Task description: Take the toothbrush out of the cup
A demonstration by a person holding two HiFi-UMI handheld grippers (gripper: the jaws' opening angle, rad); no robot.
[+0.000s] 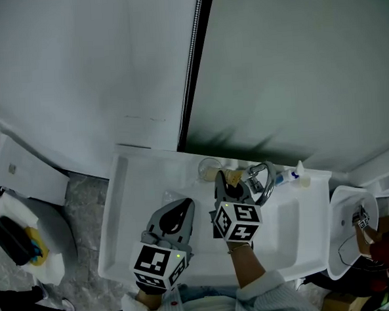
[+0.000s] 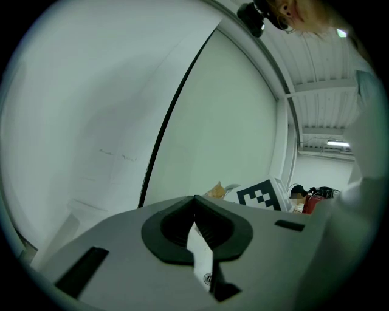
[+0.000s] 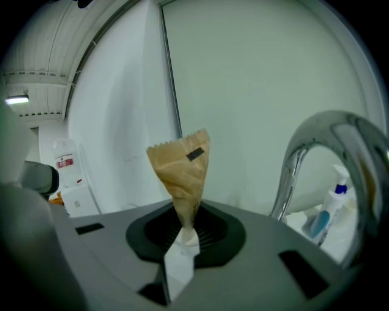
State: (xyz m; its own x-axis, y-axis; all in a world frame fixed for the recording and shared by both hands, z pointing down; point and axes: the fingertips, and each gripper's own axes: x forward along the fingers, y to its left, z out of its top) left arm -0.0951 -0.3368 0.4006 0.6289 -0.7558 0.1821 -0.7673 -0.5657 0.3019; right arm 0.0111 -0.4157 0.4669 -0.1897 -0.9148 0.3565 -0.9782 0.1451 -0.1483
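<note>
- The whole back of the scene is taken up by a pale wall (image 1: 91, 72), split by a dark vertical strip (image 1: 192, 66).
- A white counter (image 1: 127, 211) with a sunken basin (image 1: 288, 228) is seen below it from the head view.
- A curved chrome faucet (image 1: 264, 180) is mounted at the back edge, just right of the right gripper.
- The left gripper (image 1: 184, 205) is held over the counter's left half. Its jaws are pressed together at the tips and nothing is held in them.
- The right gripper (image 1: 222, 183) is clamped tight on the toothbrush (image 3: 182, 167). Only the brown paper wrapper can be seen, pinched low down with the crimped top sticking up above the jaws.
- A clear cup (image 1: 209, 168) is parked at the back of the counter, just left of the wrapper. What's inside can't really be made out, and neither can whether the toothbrush's lower end is out of it.
- A small white-and-blue bottle (image 1: 292, 176) is spotted past the faucet, on the far right.
</note>
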